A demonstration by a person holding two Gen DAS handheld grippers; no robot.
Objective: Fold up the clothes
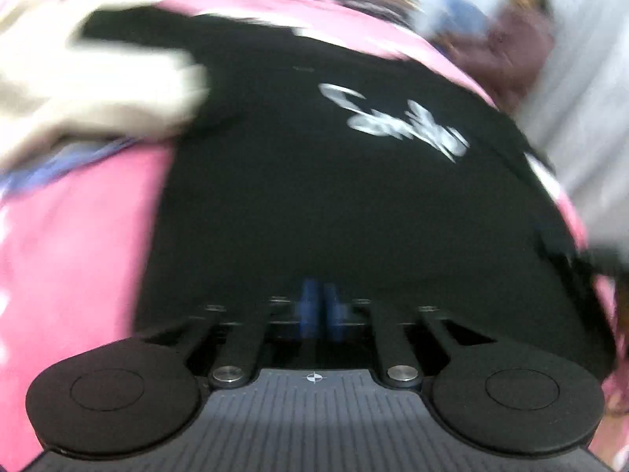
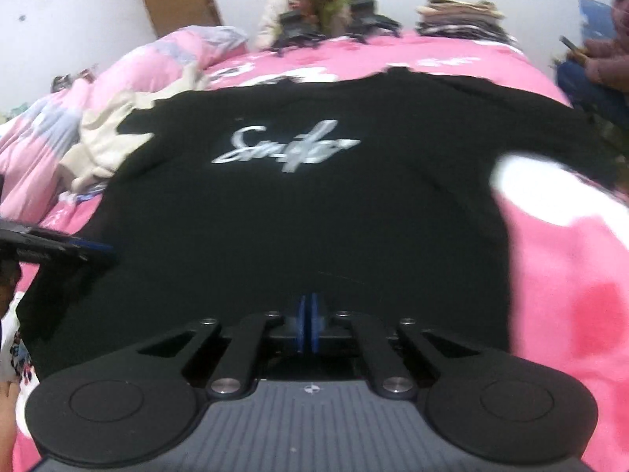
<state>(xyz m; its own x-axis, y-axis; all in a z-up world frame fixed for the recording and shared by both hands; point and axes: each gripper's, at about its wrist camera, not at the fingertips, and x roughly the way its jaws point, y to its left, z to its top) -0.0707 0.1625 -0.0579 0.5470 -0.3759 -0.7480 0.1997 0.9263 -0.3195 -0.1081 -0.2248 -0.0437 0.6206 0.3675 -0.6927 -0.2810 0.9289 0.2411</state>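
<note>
Pink floral bedspread [image 2: 550,295] carries a black T-shirt [image 2: 314,216] spread flat across its middle, hem at the near edge. A cream garment [image 2: 102,145] overlaps its left sleeve; folded clothes [image 2: 460,15] sit at the far edge. Both the left gripper [image 1: 319,306] and right gripper [image 2: 308,324] are clenched at the hem; whether cloth is pinched is unclear.

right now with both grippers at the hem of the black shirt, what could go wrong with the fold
1. The black shirt with silver script overlaps a cream garment at its left sleeve; a fold might drag it along.
2. Left gripper and right gripper are both shut, but a grip on cloth isn't visible; the hem may slip.
</note>
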